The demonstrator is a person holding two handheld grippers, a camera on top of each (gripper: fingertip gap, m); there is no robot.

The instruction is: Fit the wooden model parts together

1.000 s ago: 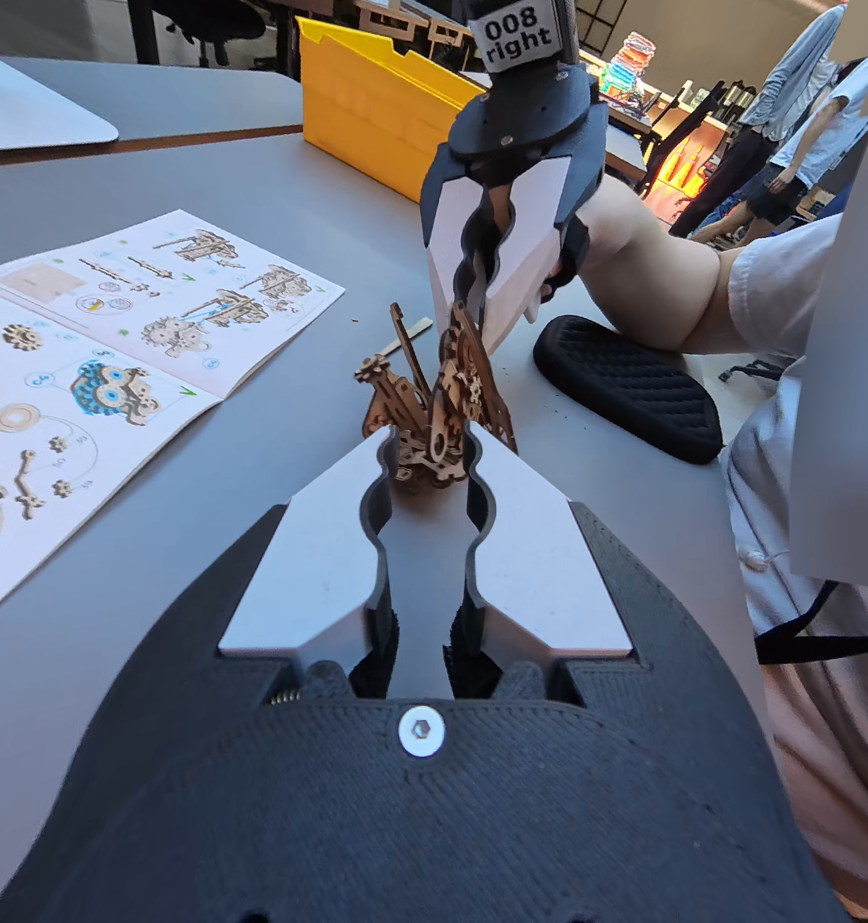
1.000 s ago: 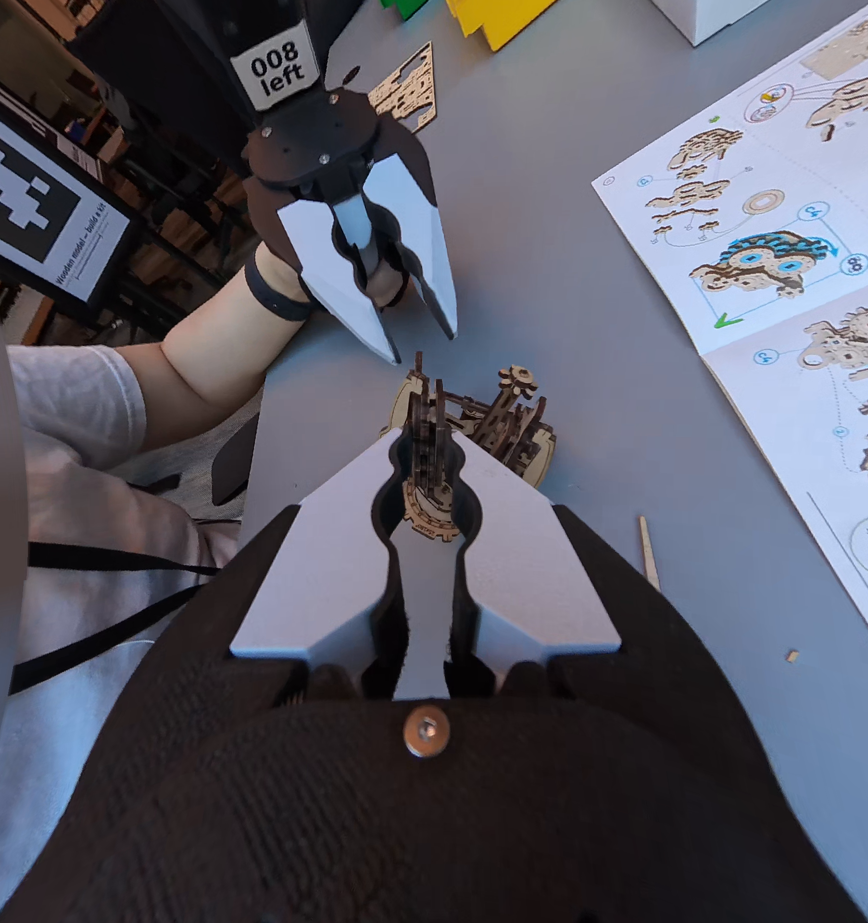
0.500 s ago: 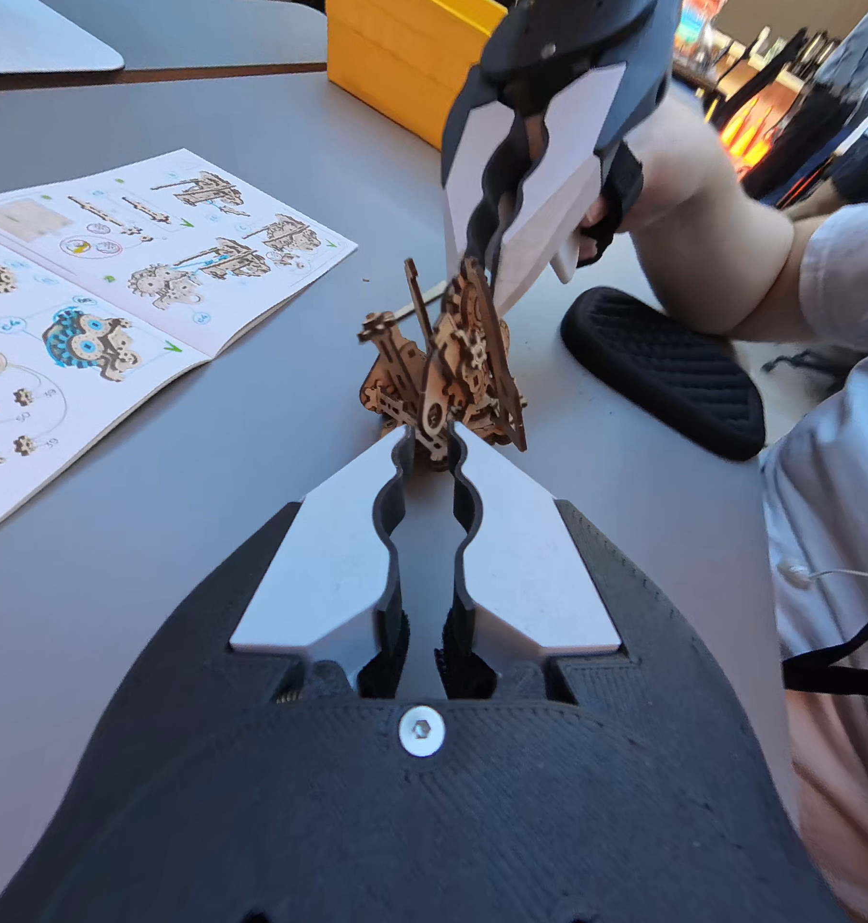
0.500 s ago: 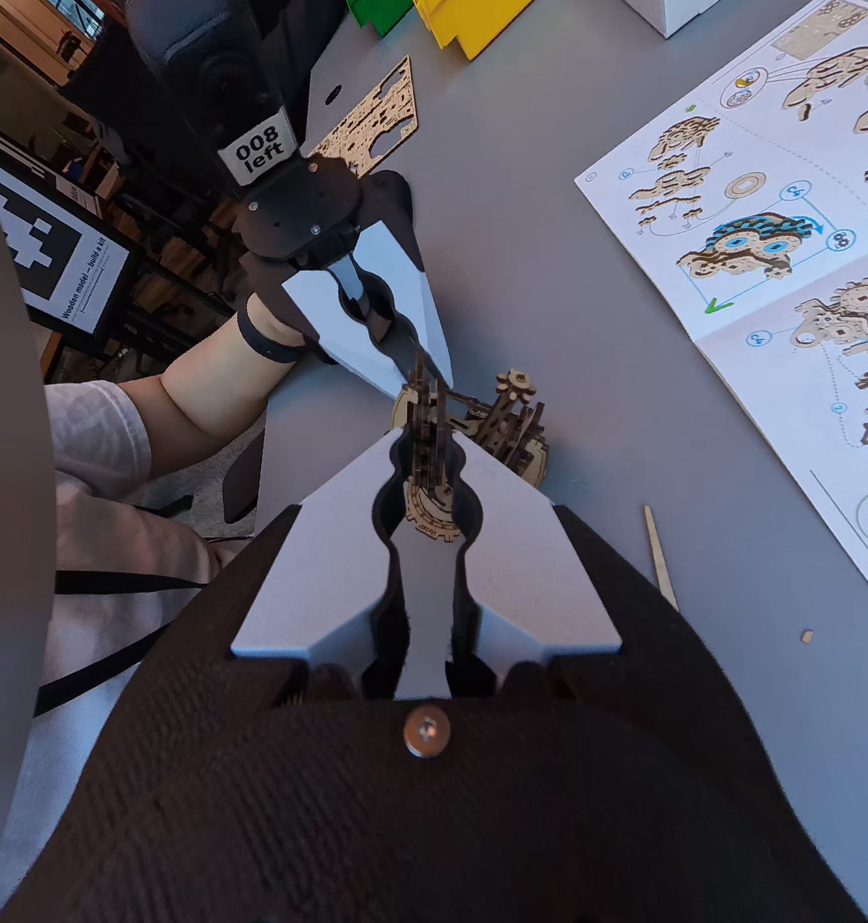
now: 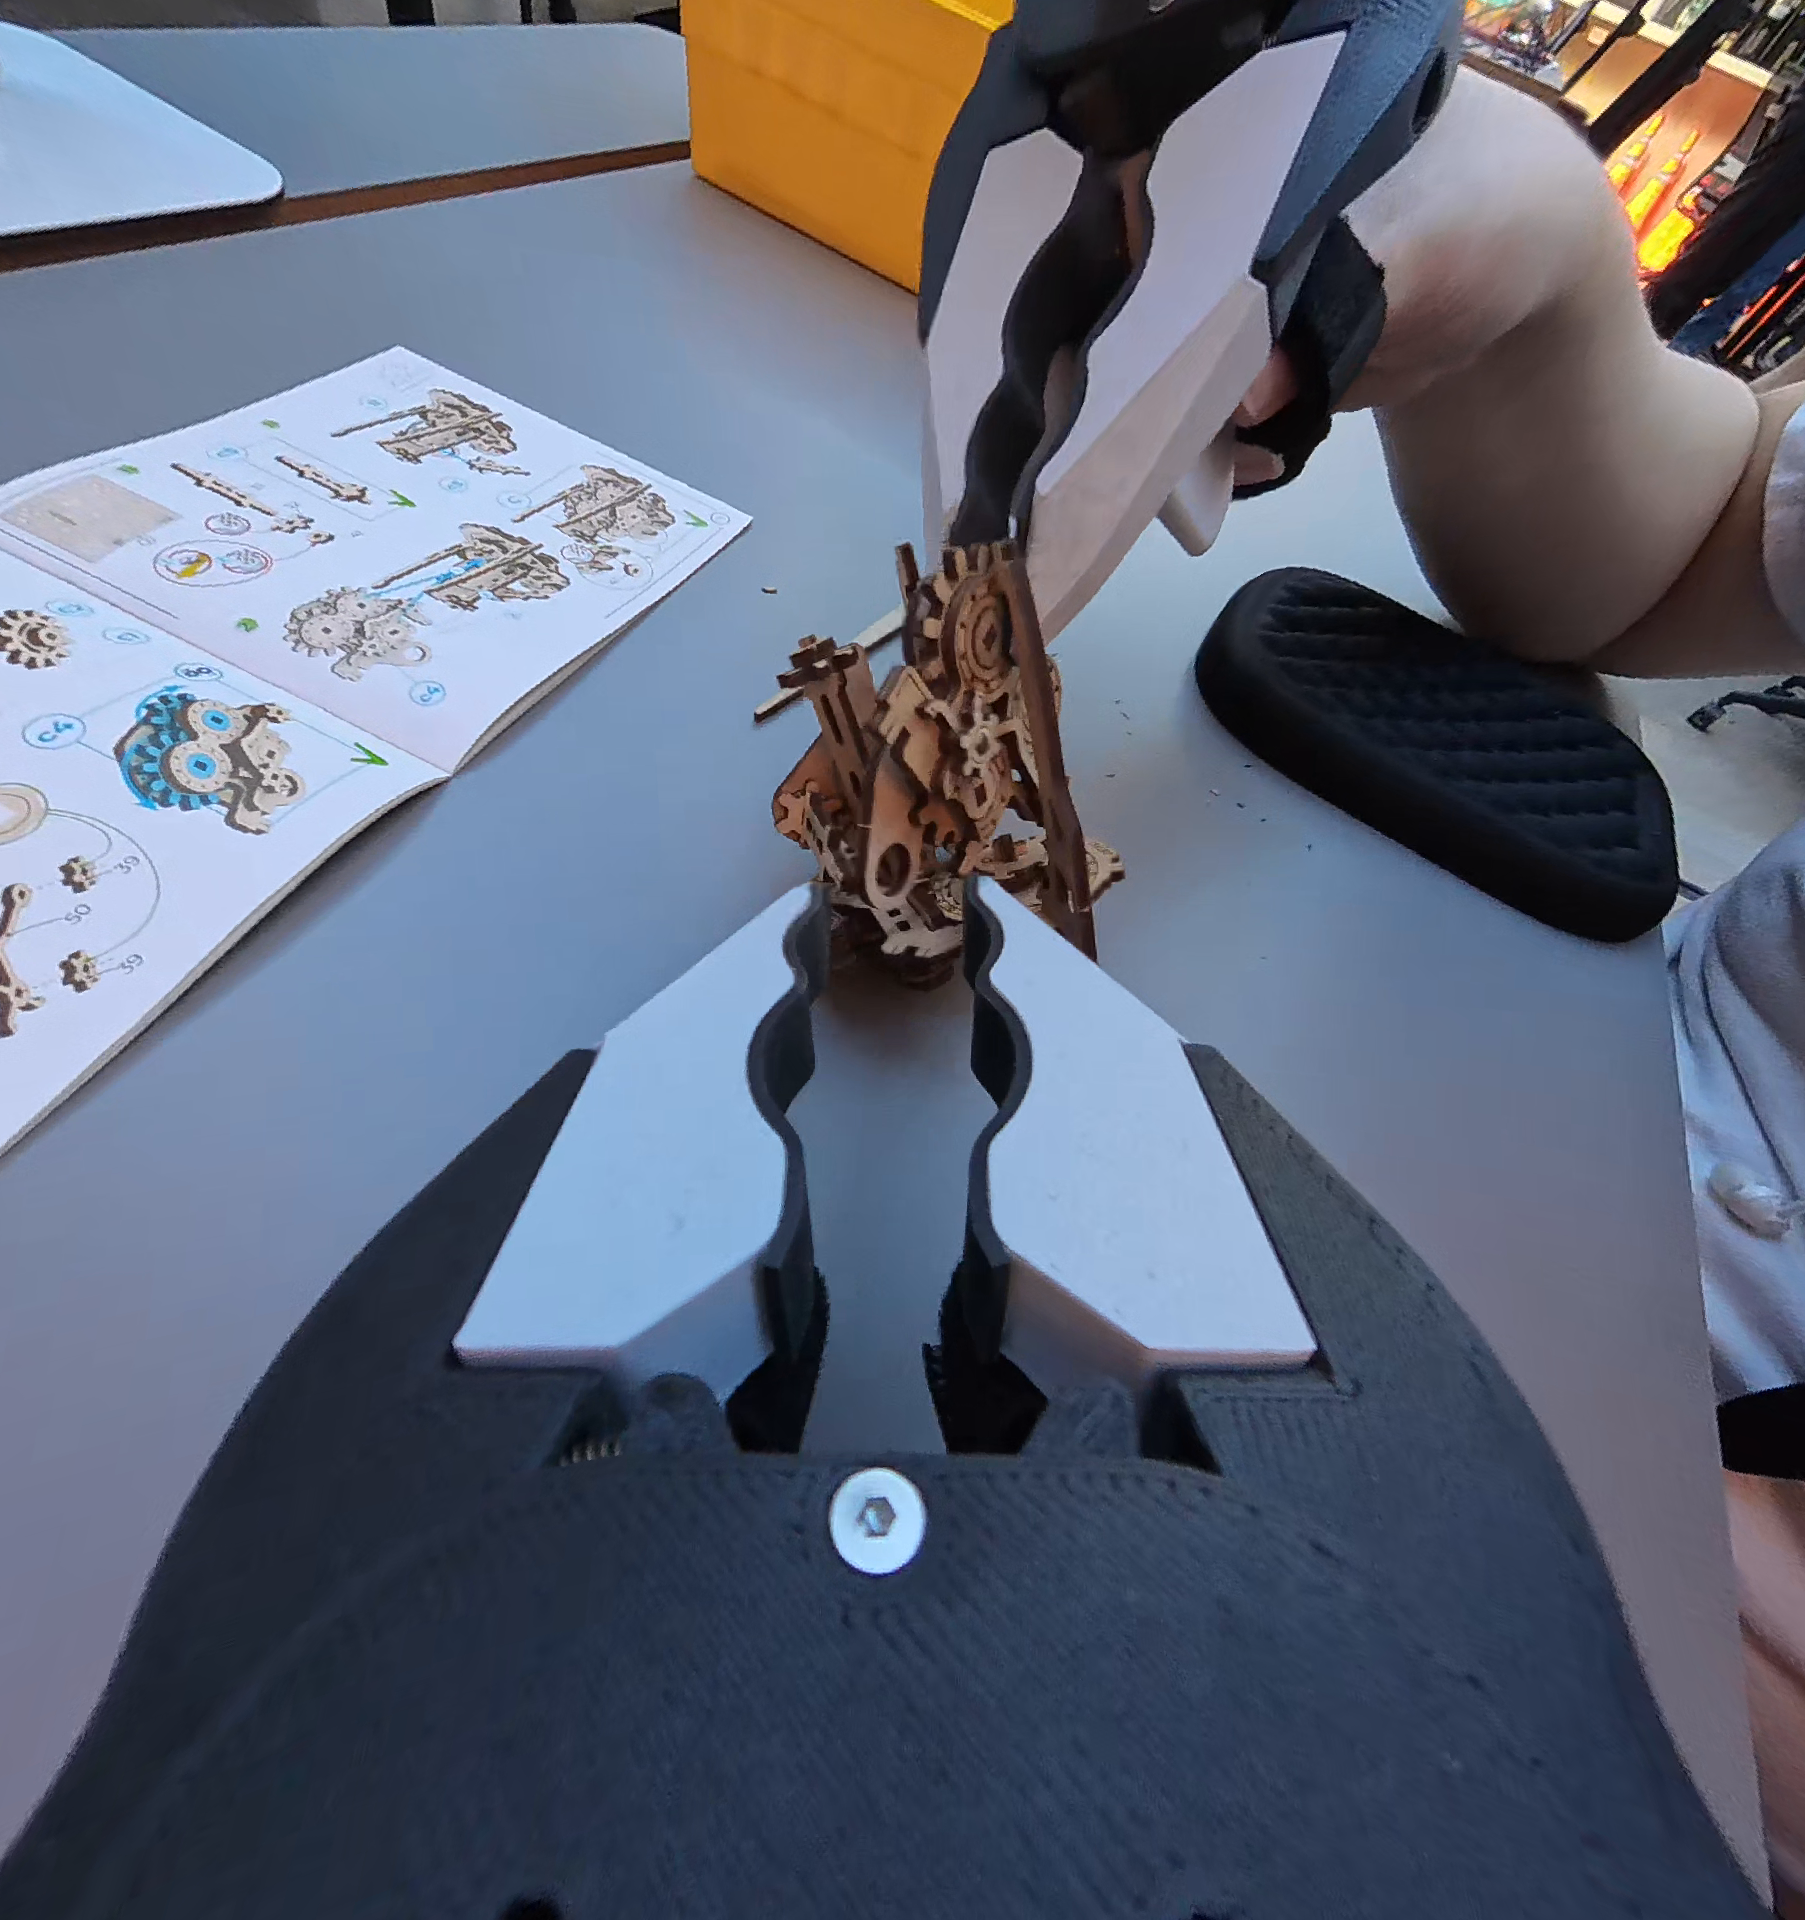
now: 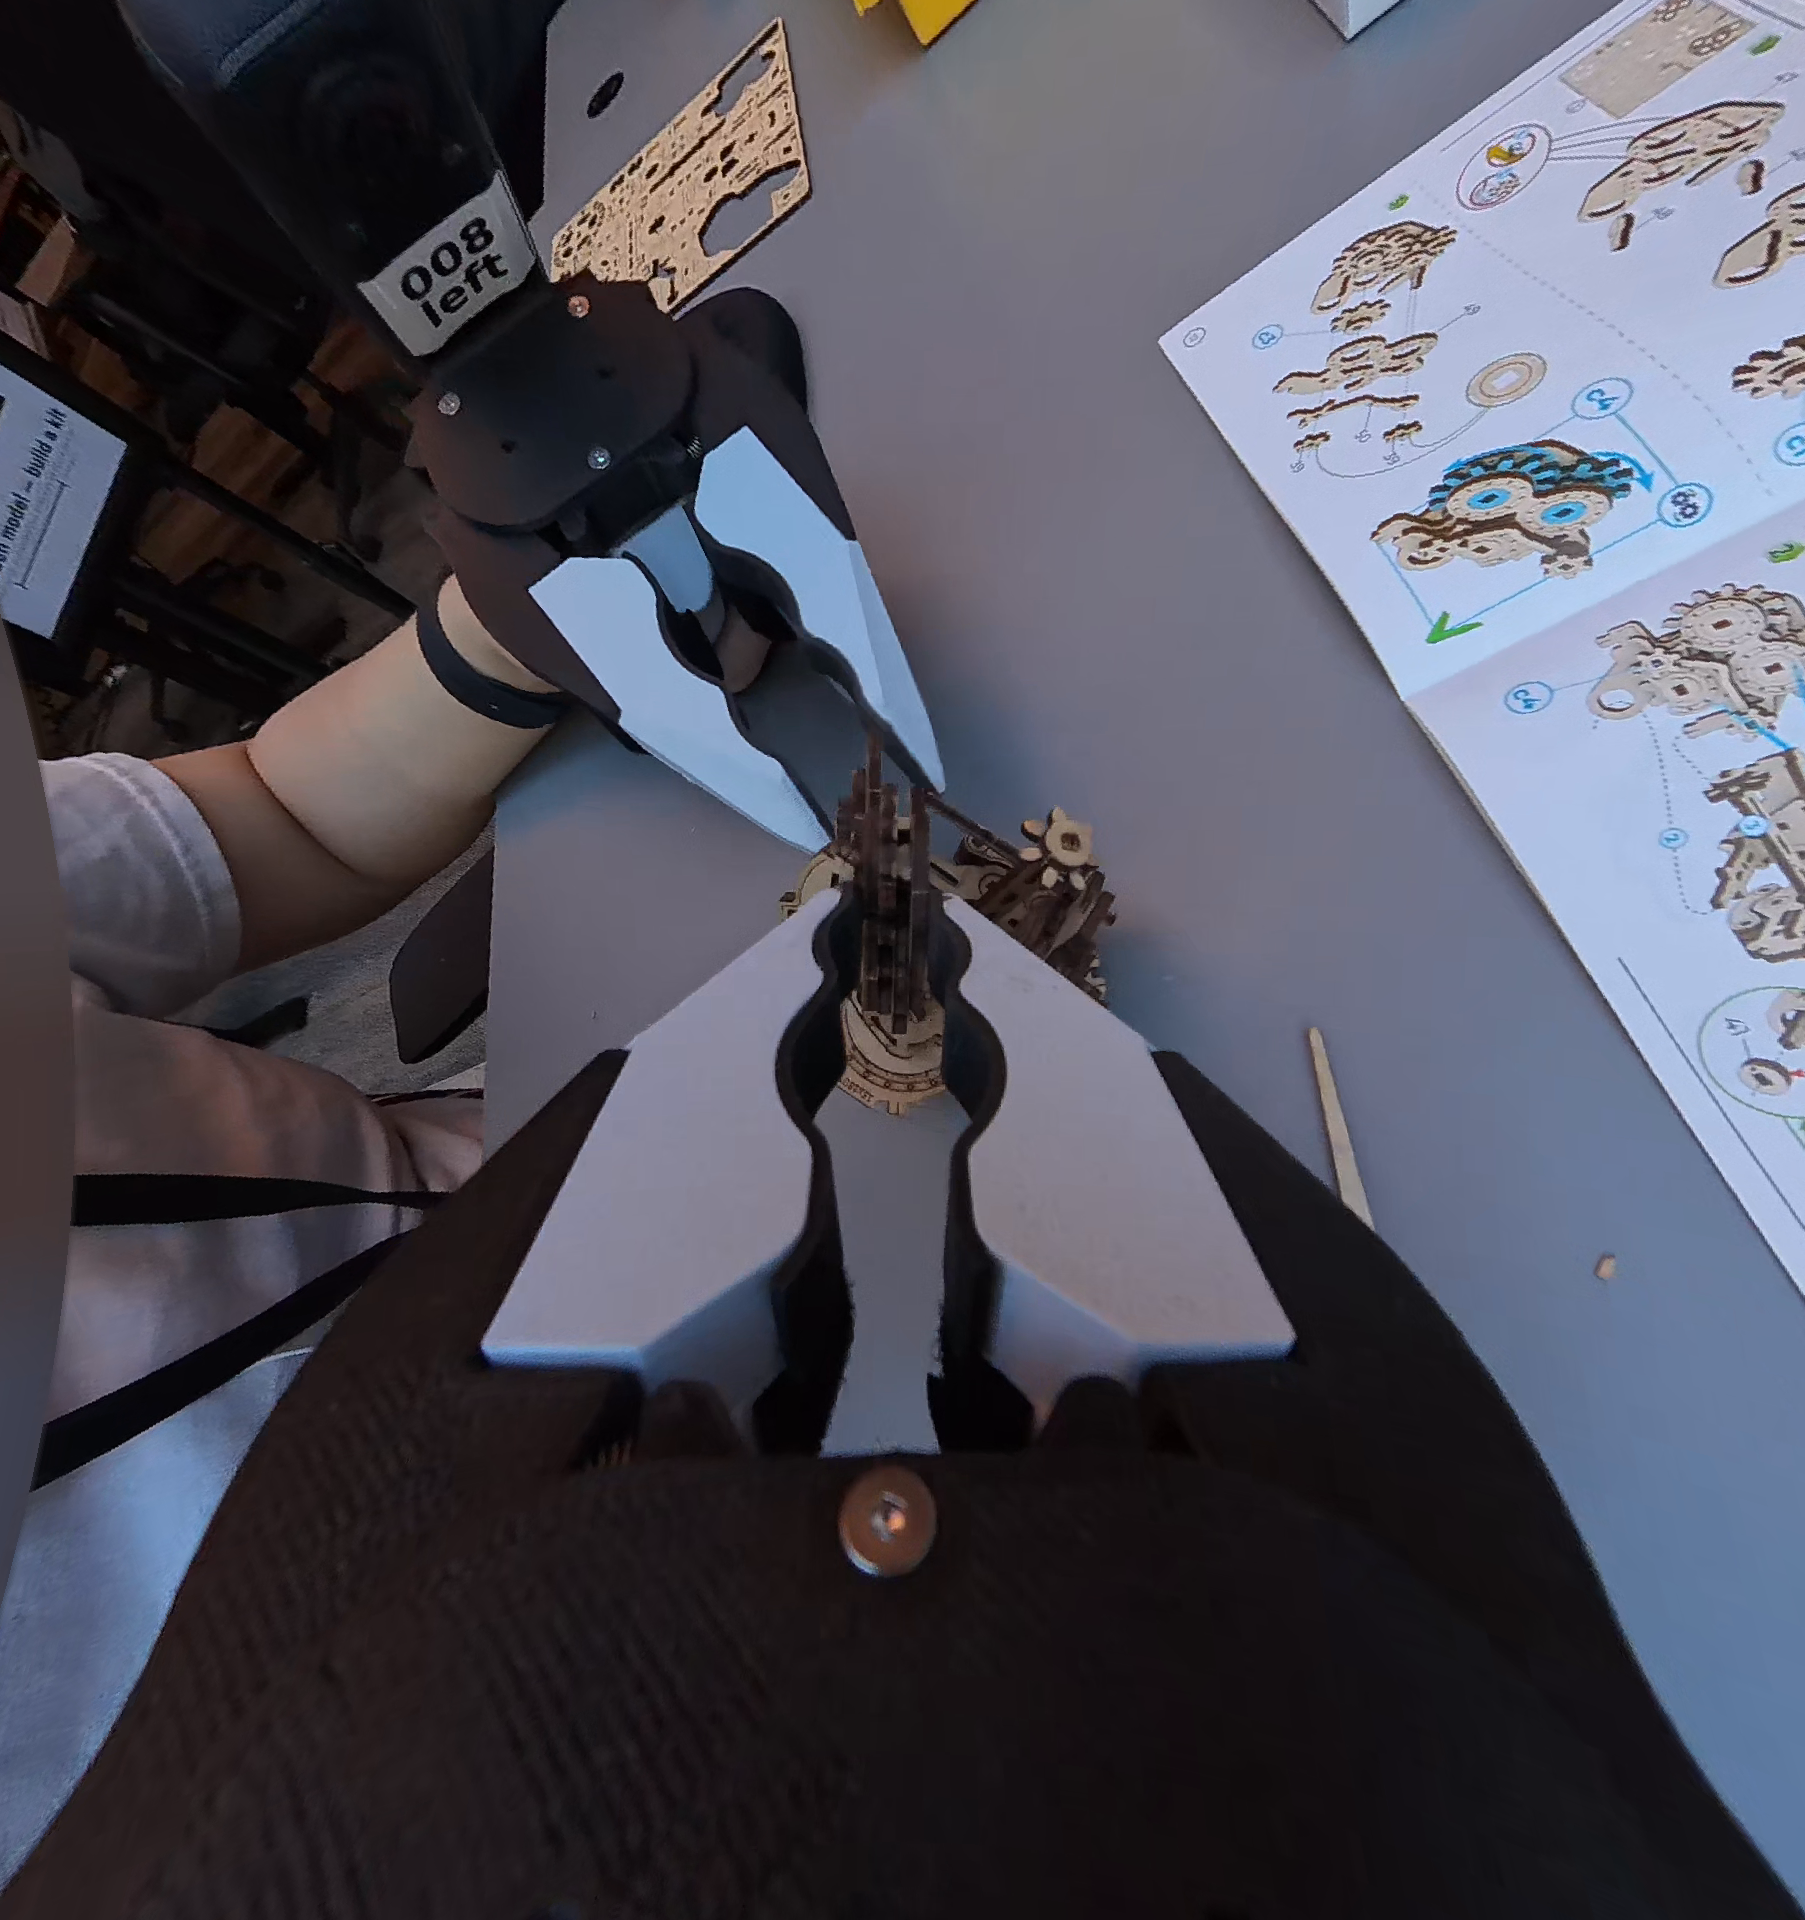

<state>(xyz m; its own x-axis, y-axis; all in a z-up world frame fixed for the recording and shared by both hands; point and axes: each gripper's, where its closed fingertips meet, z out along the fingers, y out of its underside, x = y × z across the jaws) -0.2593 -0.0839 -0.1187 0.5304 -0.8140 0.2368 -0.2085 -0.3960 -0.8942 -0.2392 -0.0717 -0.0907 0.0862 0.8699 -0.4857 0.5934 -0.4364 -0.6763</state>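
Note:
A small wooden model (image 5: 929, 769) made of gears and plates stands on the grey table (image 5: 565, 1039). My right gripper (image 5: 991, 540) comes down from above and is shut on the model's upright gear plates. In the right wrist view the plates (image 6: 893, 935) sit clamped between its fingertips (image 6: 893, 920). My left gripper (image 5: 898, 914) is open, with its tips on either side of the model's near lower end. It also shows in the right wrist view (image 6: 877, 816), straddling the dark plate tops on the far side.
An open instruction booklet (image 5: 254, 644) lies to the left, also in the right wrist view (image 6: 1604, 520). A yellow bin (image 5: 825, 135), a black pad (image 5: 1438, 748), a punched wooden sheet (image 6: 690, 197) and a thin wooden stick (image 6: 1339, 1132) are around. The person's arms and torso are at the table edge. There is about 5 cm between the tips of the two grippers.
My left gripper has moved in from a short way off until its tips straddle the model. My right gripper has kept its hold on the model throughout.

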